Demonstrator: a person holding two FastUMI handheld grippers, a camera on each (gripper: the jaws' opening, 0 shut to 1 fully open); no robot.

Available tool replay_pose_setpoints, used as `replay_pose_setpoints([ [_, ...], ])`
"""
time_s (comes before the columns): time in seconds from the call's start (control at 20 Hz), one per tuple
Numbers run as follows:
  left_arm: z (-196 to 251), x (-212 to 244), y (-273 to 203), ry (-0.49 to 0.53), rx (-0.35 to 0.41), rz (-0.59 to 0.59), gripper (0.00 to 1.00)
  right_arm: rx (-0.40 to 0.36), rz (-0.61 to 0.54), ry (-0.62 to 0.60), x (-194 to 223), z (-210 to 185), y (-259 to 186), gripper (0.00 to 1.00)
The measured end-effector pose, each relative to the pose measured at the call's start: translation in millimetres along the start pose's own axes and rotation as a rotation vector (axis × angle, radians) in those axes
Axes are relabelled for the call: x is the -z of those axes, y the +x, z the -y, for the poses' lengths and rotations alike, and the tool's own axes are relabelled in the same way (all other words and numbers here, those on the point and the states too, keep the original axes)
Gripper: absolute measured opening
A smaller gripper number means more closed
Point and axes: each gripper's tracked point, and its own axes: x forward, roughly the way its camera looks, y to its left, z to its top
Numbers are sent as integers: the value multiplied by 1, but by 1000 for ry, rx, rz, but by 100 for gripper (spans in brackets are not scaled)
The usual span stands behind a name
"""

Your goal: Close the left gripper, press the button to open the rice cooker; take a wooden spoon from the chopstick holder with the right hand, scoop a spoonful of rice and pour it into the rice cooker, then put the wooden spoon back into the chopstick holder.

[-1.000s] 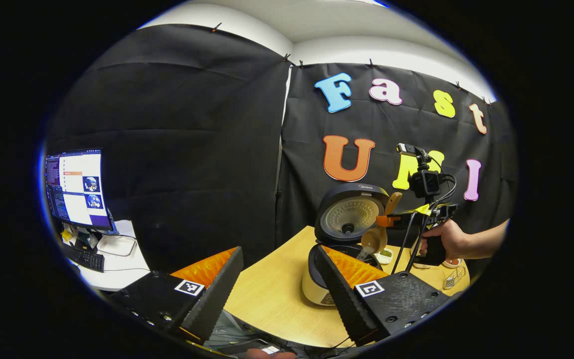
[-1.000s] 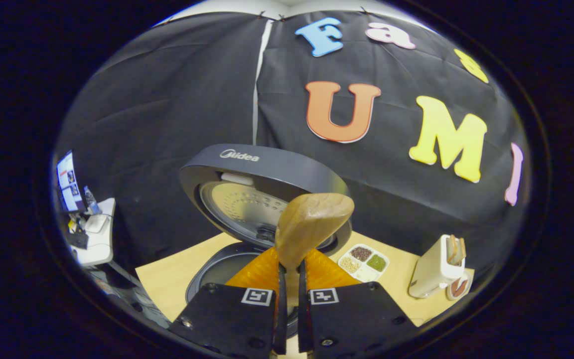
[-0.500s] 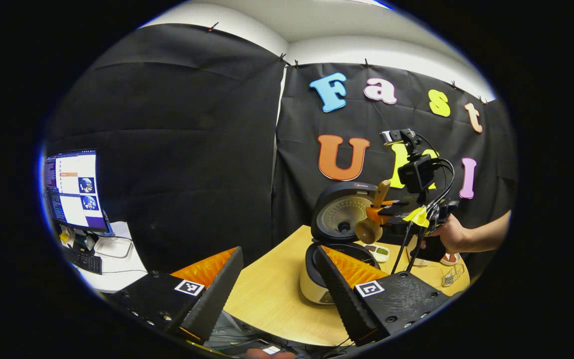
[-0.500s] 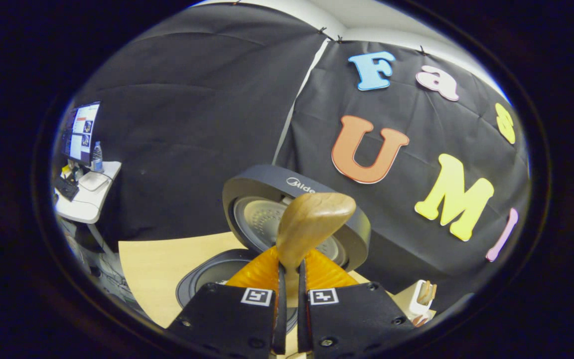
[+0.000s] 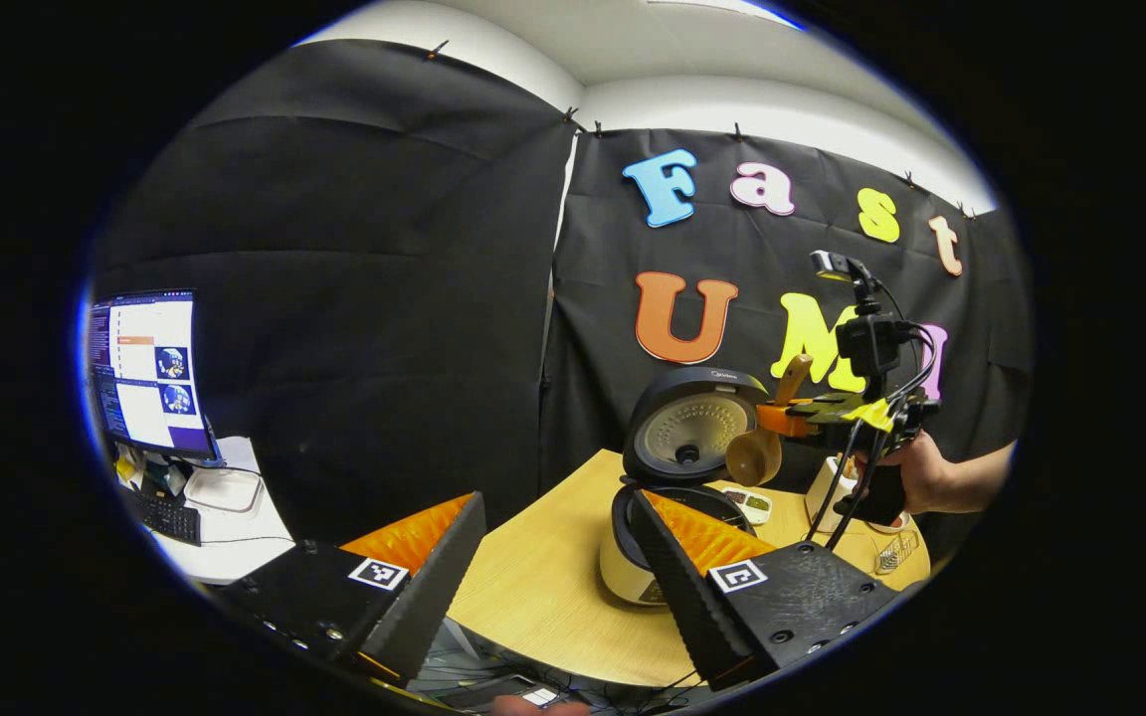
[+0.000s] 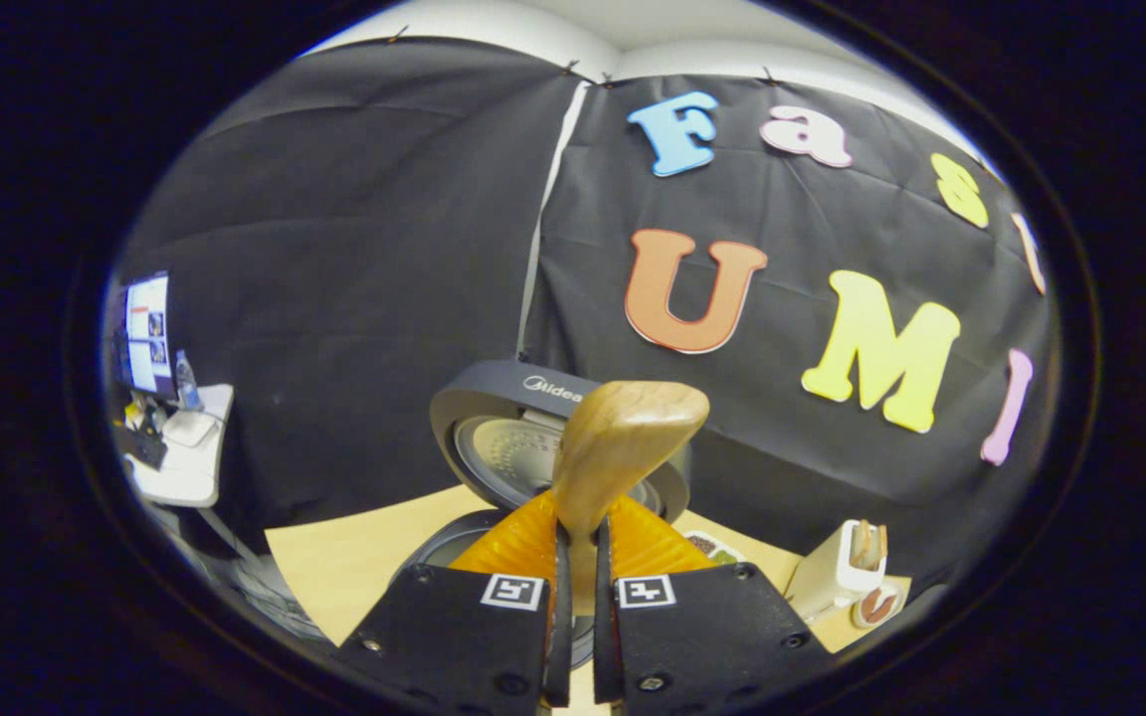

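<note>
**Wooden spoon held above open rice cooker**

Left gripper view, far left: a monitor (image 5: 143,370) stood on a white desk (image 5: 225,527) with a keyboard (image 5: 167,515). The left gripper (image 5: 558,572) sat at the bottom of that view with its fingers spread wide apart and nothing between them. Past them, the rice cooker (image 5: 668,497) stood on the wooden table (image 5: 543,597), lid raised. To its right, a divided tray of grains (image 5: 750,503) lay on the table. Above the tray, the right gripper (image 5: 792,416), held in a hand (image 5: 916,475), gripped the wooden spoon (image 5: 764,438), bowl end down, beside the raised lid.

Right gripper view: the right gripper (image 6: 574,597) had both fingers pressed onto the wooden spoon (image 6: 618,447), its end rising between them before the rice cooker (image 6: 523,438). At far right, the chopstick holder (image 6: 844,569) stood on the table (image 6: 354,557).
</note>
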Motion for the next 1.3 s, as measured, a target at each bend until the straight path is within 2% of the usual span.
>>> replay_pose_setpoints([
  [0.15, 13, 1, 11, 7, 65, -13, 95, 16, -8, 157, 1, 19, -29, 14],
  [0.3, 39, -1, 24, 27, 152, -13, 95, 59, -18, 335, 5, 54, -66, 14],
  [0.45, 64, -6, 32, 58, 230, -12, 95, 126, -29, 488, 21, 102, -106, 14],
  [0.6, 94, -14, 36, 81, 295, 0, 94, 226, -33, 609, 53, 166, -150, 14],
  [0.75, 125, -20, 51, 107, 331, 5, 95, 361, -40, 659, 93, 240, -190, 19],
  [0.8, 136, -21, 54, 108, 341, 10, 95, 401, -41, 674, 105, 262, -203, 14],
  [0.95, 165, -22, 62, 120, 342, 13, 95, 510, -56, 710, 144, 326, -242, 14],
  [1.15, 207, -19, 63, 120, 351, -5, 95, 616, -70, 729, 185, 398, -278, 14],
  [1.3, 234, -16, 67, 124, 337, -13, 95, 639, -101, 739, 218, 435, -279, 14],
])
